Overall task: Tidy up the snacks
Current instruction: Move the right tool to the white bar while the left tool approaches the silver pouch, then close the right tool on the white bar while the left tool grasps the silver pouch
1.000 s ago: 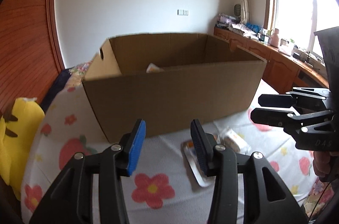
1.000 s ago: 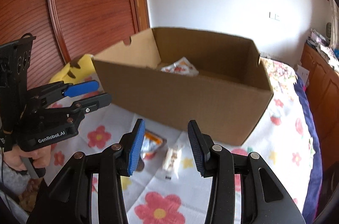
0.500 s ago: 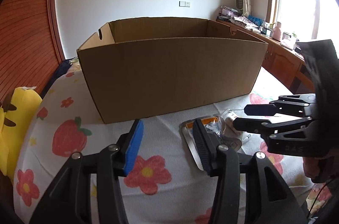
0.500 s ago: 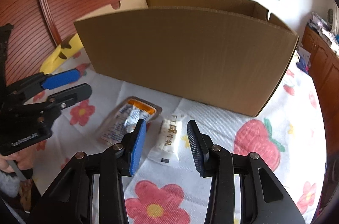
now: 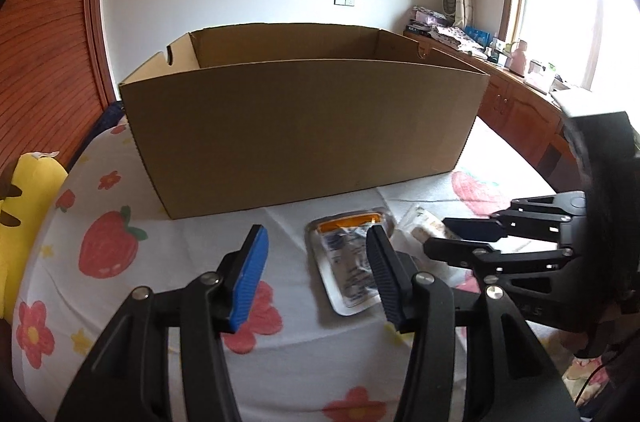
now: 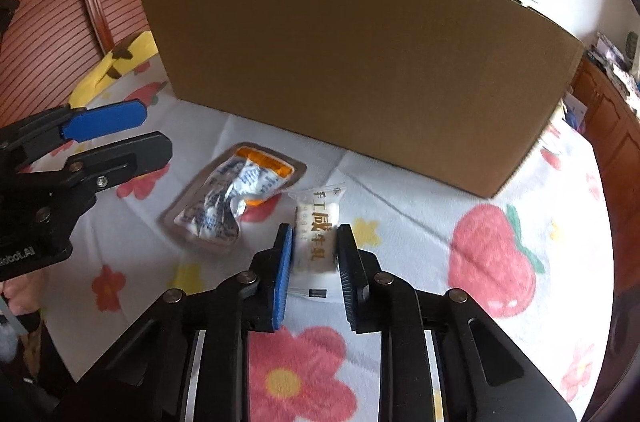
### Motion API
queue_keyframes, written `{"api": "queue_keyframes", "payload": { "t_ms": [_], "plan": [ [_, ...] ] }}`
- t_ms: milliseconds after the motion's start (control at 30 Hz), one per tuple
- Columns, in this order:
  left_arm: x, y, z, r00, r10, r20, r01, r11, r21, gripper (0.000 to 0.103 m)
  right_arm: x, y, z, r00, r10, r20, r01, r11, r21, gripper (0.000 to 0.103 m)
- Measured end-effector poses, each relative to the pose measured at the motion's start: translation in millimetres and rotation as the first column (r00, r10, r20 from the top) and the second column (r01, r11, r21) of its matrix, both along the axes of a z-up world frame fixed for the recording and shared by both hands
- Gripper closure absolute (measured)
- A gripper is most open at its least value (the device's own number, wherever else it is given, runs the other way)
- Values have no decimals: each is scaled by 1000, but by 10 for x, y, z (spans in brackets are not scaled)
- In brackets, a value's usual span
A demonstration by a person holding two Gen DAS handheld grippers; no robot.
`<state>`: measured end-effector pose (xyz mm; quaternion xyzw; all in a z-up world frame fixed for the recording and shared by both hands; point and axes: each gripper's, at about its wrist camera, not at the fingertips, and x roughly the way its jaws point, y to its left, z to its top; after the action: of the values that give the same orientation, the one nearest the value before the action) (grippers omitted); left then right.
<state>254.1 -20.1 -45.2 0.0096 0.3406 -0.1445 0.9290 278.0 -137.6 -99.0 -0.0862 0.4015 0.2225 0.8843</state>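
Right wrist view showed the right hand-held gripper [image 6: 312, 246] low in the frame, its jaws straddling the white candy [image 6: 319, 237]; whether the pads already pressed it I could not tell. The candy lay lengthwise between them on the flowered sheet [image 6: 420, 222]. Just left of it, touching or nearly so, lay the pouch [image 6: 236, 196], crinkled, with an orange end. To grip well, I judged the jaws should close squarely on the candy's long sides, near its middle, without catching the pouch's edge or bunching the sheet, then lift straight before carrying. Further left, the left hand-held gripper [image 6: 124, 130] hung released and empty above the sheet. Beyond, filling the upper frame, stood the box [image 6: 360, 62], its near wall tall, so the candy would need to clear that rim. In the left wrist view, the left hand-held gripper [image 5: 316, 266] stood released, the pouch [image 5: 348, 258] lying just right of centre behind its right finger.
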Motion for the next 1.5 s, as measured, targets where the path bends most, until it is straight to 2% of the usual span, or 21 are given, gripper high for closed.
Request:
{"api": "queue_keyframes", "payload": {
  "t_ms": [400, 767, 1100, 1233, 1300, 1500],
  "plan": [
    [124, -265, -39, 996, -29, -80, 30, 1000, 1, 51, -393, -374, 92, 999, -45, 14, 43, 988, 146, 83],
    [275, -445, -161, 986, -17, -164, 25, 999, 41, 51, -498, -497, 62, 998, -61, 33, 54, 982, 180, 82],
    [264, -519, -234, 985, 0, -171, 14, 997, 82, 49, -520, -475, 32, 997, -54, 55, 45, 987, 157, 82],
    [291, -554, -316, 979, 7, -202, 15, 994, 109, 44, -521, -474, 20, 997, -57, 52, 48, 985, 164, 82],
    [273, -563, -354, 982, 8, -187, 16, 992, 125, 42, -524, -472, 20, 997, -57, 53, 48, 985, 164, 82],
    [280, -553, -422, 981, 8, -192, 15, 993, 117, 37, -529, -460, 11, 997, -55, 53, 46, 986, 160, 82]
  ]
}}
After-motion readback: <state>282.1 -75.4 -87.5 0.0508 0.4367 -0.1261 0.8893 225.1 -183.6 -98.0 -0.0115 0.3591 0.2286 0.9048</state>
